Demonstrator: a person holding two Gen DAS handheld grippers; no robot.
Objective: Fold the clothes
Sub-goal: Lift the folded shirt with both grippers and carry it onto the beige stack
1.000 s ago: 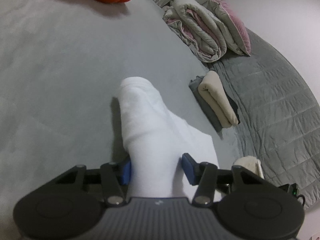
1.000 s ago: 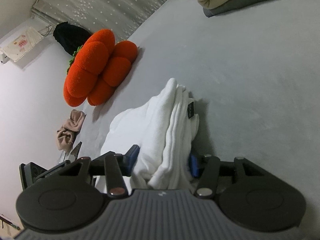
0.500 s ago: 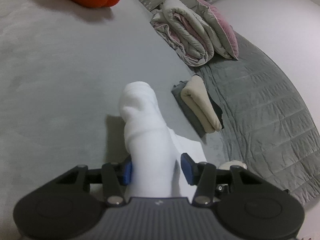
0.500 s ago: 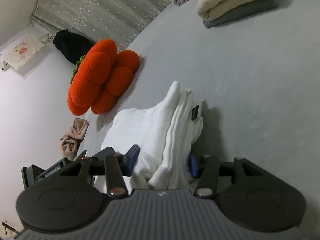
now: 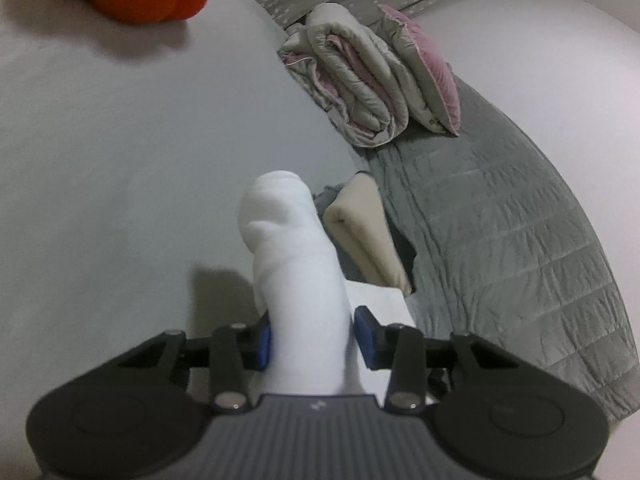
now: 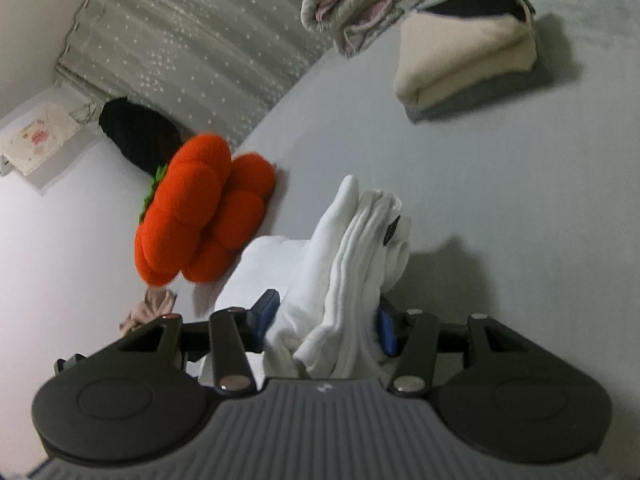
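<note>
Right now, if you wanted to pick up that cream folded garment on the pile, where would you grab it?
Probably by the rounded folded edge of the cream folded garment, coming in level from the open bed side. That edge faces the right claw, looks thick and closed, so layers should stay together. Both claws are shut on the white garment.

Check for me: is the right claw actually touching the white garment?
Touching. The right wrist view shows the right claw closed on the white garment, bunched folds pressed against both blue pads with no gap visible.
</note>
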